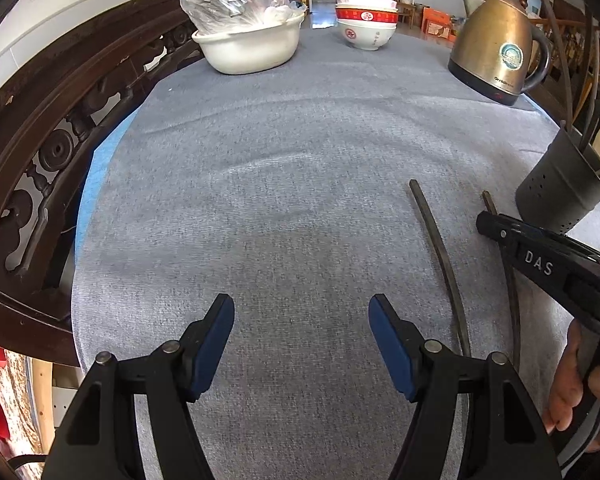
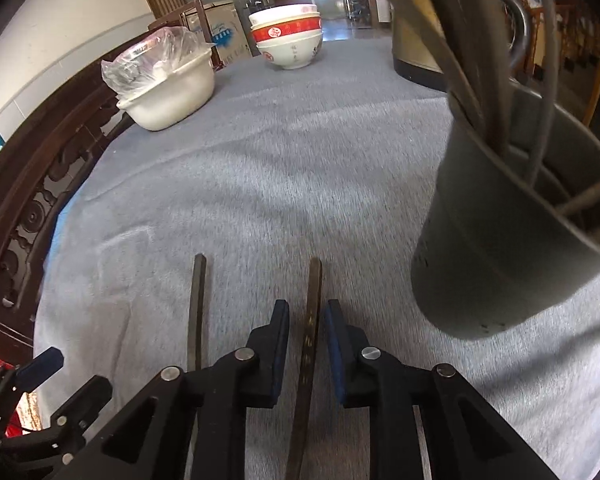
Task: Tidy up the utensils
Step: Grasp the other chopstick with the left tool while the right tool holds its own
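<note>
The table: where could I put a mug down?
The grey cloth lies bare between the white basin, the stacked bowls and the left hand-held gripper. It is crowded by the chopsticks, utensil holder and kettle.

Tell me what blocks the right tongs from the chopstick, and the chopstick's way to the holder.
Nothing visible does. The right tongs already straddle one chopstick, and only bare cloth lies between it and the grey holder to its right.
</note>
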